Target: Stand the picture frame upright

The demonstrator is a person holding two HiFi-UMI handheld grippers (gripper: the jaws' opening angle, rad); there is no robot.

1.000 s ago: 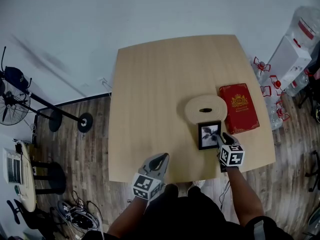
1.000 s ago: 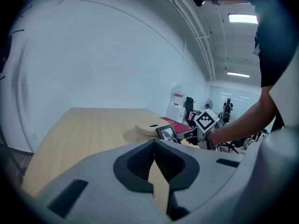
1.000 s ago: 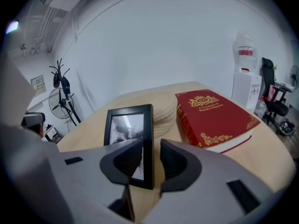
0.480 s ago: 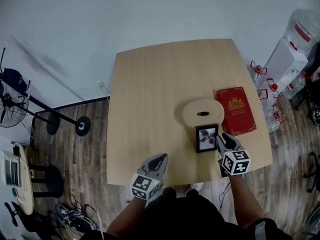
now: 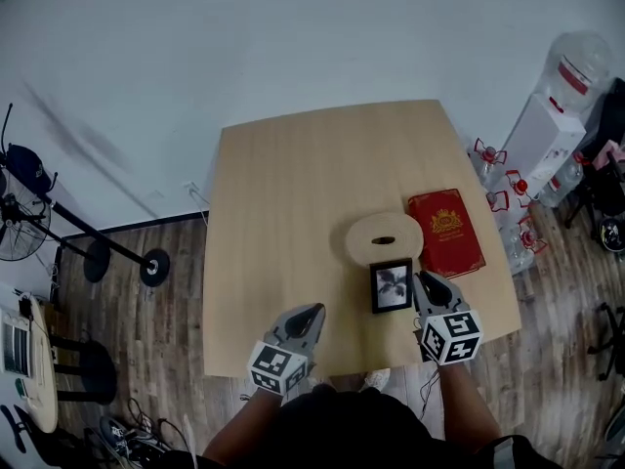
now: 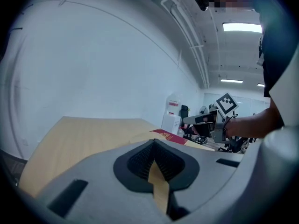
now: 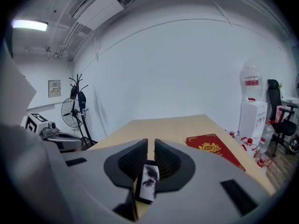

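A small black picture frame [image 5: 391, 285] with a dark leaf print sits at the table's near right, against a round wooden board [image 5: 383, 239]. My right gripper [image 5: 422, 283] is at the frame's right edge. Its jaws have just been closing, and the frame [image 7: 148, 181] stands edge-on between the pads in the right gripper view, gripped. My left gripper [image 5: 311, 313] hovers over the table's near edge, left of the frame. Its tips [image 6: 154, 143] are together with nothing held.
A red book [image 5: 445, 231] lies right of the round board on the light wooden table [image 5: 283, 213]. A water dispenser [image 5: 547, 125] and bottles stand off the table's right side. A fan stand [image 5: 98, 252] is on the floor to the left.
The right gripper's jaws have narrowed from wide apart onto the frame's right edge, and that hand has come up. The left gripper has risen a little. The head view has shifted.
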